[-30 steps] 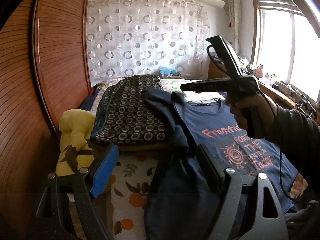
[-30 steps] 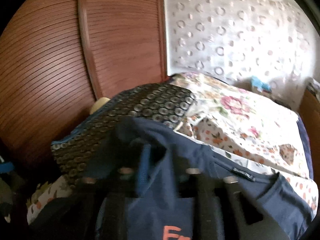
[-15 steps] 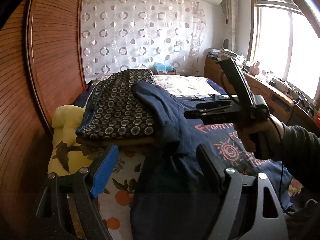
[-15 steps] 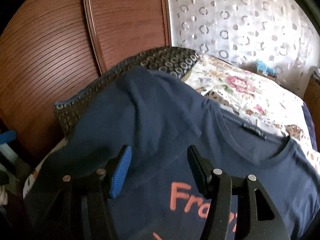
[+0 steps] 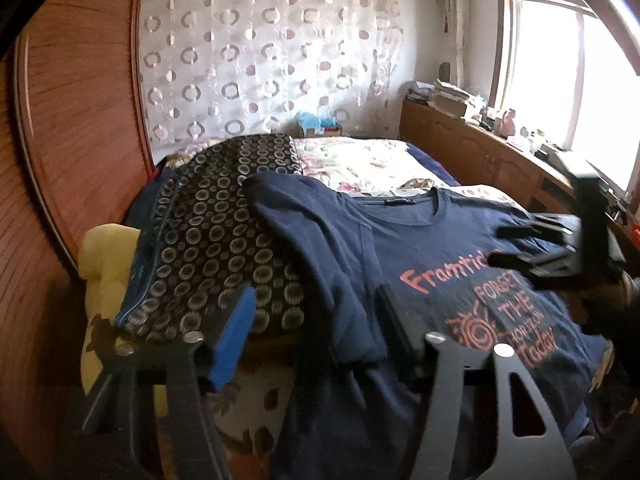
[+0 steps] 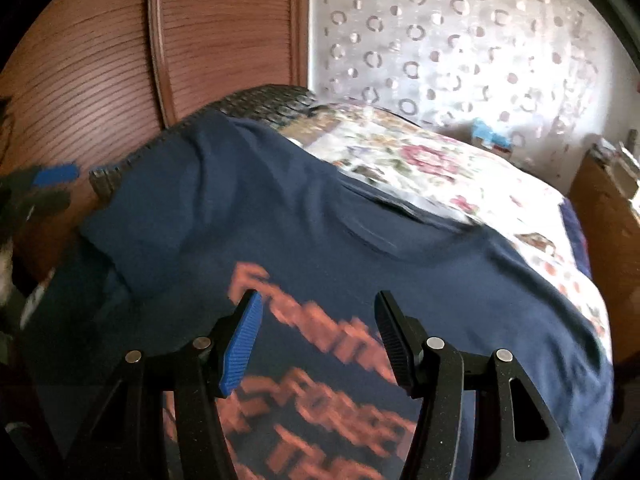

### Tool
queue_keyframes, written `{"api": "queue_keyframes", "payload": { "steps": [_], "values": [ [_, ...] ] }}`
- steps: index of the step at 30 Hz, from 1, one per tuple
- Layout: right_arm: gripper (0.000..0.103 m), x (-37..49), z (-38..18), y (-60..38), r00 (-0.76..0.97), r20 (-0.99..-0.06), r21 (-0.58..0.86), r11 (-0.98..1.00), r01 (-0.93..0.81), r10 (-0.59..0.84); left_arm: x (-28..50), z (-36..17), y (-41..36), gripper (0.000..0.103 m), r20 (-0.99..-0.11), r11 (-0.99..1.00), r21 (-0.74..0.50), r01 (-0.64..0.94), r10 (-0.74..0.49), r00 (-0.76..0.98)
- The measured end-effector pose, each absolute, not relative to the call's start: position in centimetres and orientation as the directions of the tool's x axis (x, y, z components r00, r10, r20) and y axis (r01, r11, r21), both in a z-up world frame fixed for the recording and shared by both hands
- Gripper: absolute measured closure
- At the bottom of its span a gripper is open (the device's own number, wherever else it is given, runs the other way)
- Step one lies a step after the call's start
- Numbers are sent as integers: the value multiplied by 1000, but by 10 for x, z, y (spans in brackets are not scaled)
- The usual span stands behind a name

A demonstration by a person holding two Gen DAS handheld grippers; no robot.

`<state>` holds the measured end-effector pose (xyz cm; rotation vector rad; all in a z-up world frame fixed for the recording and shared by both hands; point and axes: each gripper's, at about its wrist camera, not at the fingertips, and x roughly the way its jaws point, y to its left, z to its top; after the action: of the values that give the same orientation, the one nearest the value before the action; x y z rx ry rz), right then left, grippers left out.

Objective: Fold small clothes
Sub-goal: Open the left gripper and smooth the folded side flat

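A navy T-shirt (image 5: 400, 248) with orange lettering lies face up on the bed, collar away from me. Its left sleeve rests on a dark circle-patterned cushion (image 5: 224, 216). My left gripper (image 5: 316, 332) hovers at the shirt's near left side with its jaws closing. The sleeve hem shows in the gap, but the pads do not press on it. My right gripper (image 6: 318, 336) stands open over the T-shirt (image 6: 320, 220), just above the lettering, with nothing between its fingers. The right gripper (image 5: 560, 248) also appears blurred at the right, held by a hand in a dark sleeve.
A floral bedspread (image 5: 360, 160) covers the bed beyond the collar. A yellow cushion (image 5: 100, 256) sits under the patterned one at the left. A ribbed wooden panel (image 5: 80, 120) rises on the left, and a wooden cabinet (image 5: 480, 152) runs under the window on the right.
The right gripper let go of the shirt's sleeve, left it on the patterned cushion, and drew back over the lettering. The left gripper shifted nearer the shirt and its jaws narrowed.
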<state>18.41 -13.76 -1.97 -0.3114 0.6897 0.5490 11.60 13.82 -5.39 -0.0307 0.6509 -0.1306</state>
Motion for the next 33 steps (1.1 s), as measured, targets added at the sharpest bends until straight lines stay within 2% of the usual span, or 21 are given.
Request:
{"api": "queue_keyframes", "payload": {
  "steps": [10,13,18,33],
  "values": [
    [43,130,-31,-203,673,-693,-105,888,-448,258,119,-62,120,48,-620,994,-59,95,-111,777],
    [43,115,-34,-207,670,-704,-112,896,-429,233,112,-71,112,52,-638,995,-35,92,-93,765],
    [43,96,-28,-208,671,-708,-112,903,-415,221,91,-79,106,58,-630,996,-45,78,-89,772],
    [43,88,-27,-222,664,-724,-136,905,-403,187,88,-99,90,59,-678,993,-86,78,-116,725]
  ]
}}
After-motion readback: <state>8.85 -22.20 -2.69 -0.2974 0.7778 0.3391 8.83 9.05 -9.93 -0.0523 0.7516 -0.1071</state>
